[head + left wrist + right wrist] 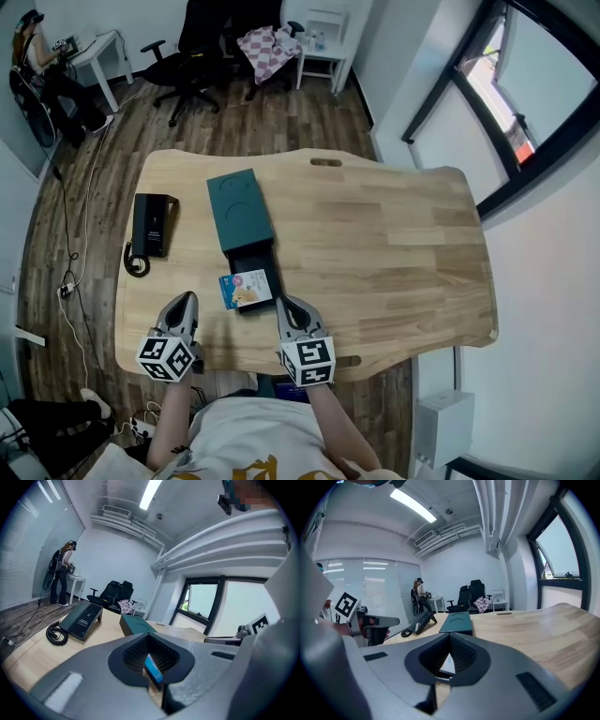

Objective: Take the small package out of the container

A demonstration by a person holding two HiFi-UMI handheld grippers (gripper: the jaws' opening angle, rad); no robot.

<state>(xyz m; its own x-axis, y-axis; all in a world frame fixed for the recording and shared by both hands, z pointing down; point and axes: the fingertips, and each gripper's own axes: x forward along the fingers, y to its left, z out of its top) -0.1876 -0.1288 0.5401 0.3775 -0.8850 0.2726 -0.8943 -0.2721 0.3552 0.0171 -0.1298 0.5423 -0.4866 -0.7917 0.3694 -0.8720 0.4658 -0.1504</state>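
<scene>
A dark teal box container (pixel 240 209) lies on the wooden table (pixel 394 244), with its black inner tray (pixel 251 257) slid out toward me. The small blue-and-white package (pixel 246 289) rests on the tray's near end, overhanging its left side. My left gripper (pixel 186 297) is shut and empty, just left of the package. My right gripper (pixel 284 301) is also shut and empty, close to the package's right. In the left gripper view the package (pixel 153 668) shows through the jaw hollow, with the container (pixel 136 624) behind it. The right gripper view shows the package (pixel 446 663) and the container (pixel 457 620).
A black desk phone (pixel 153 225) with a coiled cord sits at the table's left. Office chairs (pixel 192 66) and a small white table stand on the floor beyond. A person (pixel 62 573) stands far off by a desk. The table's near edge runs under both grippers.
</scene>
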